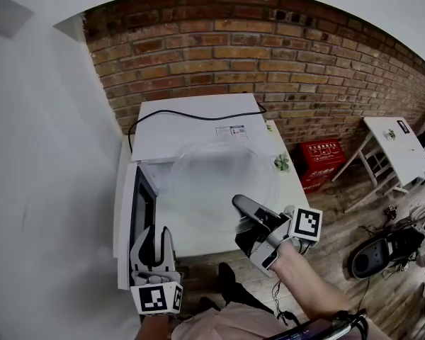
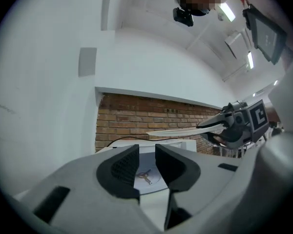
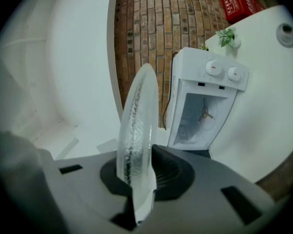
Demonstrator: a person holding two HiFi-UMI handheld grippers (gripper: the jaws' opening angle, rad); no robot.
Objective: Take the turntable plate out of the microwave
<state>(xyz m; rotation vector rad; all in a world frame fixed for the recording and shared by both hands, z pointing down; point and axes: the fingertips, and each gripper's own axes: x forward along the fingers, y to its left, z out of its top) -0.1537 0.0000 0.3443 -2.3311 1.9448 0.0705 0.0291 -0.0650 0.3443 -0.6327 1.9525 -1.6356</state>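
The right tool (image 3: 136, 177) pinches the clear, textured glass turntable plate (image 3: 136, 116) by its rim; left tool (image 2: 146, 167) stands spread.

The right gripper (image 3: 138, 175) clamps the rim of the glass turntable plate (image 3: 136, 111), seen edge-on; ahead to its right stands the open microwave (image 3: 212, 72).

Left gripper (image 2: 146, 156): jaws apart, nothing between them.
Right gripper (image 3: 139, 172): jaws clamped on turntable plate (image 3: 136, 111) edge.
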